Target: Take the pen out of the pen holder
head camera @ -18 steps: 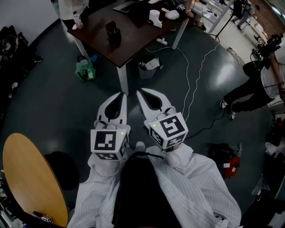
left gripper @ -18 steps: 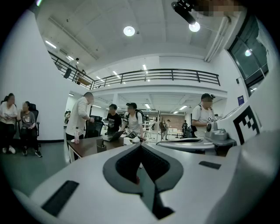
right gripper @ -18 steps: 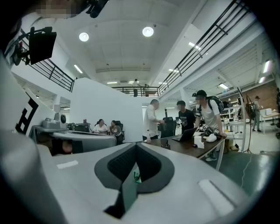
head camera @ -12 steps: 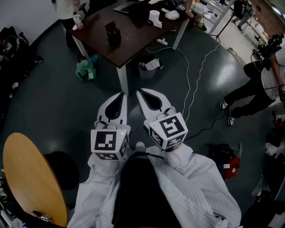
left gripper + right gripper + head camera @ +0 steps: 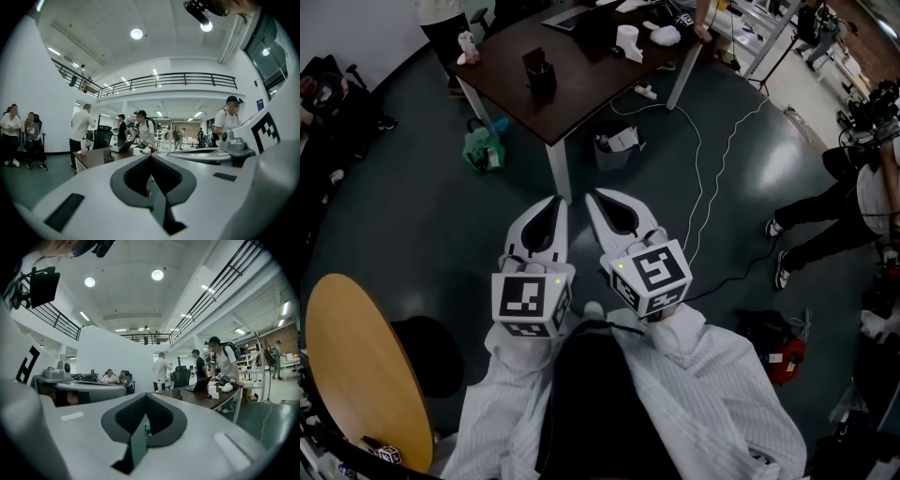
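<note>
We hold the two grippers side by side, low before our body, above a dark, glossy grey-green floor (image 5: pixel 412 216). The left gripper (image 5: pixel 556 199) has its jaws pressed together at the tips with nothing between them. The right gripper (image 5: pixel 592 193) is closed the same way and is just as empty. Both point roughly level toward a dark brown table (image 5: pixel 581 84) on white legs, which stands well apart from us across the floor.

The pen holder (image 5: pixel 539 69), a small black pot, stands upright on the nearer part of that tabletop, far beyond both grippers. The pen is too small for us to make out. Farther back on the table we see a white cup-like thing (image 5: pixel 626 39) and an open laptop (image 5: pixel 201 383).

Under the table sit a green bag (image 5: pixel 480 148) and a grey bin (image 5: pixel 617 145). White cables (image 5: pixel 701 159) trail from the table over the floor. A round wooden tabletop (image 5: pixel 356 366) fills our lower left. A person in dark trousers (image 5: pixel 825 202) stands at the right edge.

The gripper views show a high white hall with a railed balcony (image 5: pixel 164 79) and round ceiling lamps (image 5: pixel 136 33). Several people stand at the table (image 5: pixel 143 131), and two sit by the wall (image 5: pixel 21 133).
</note>
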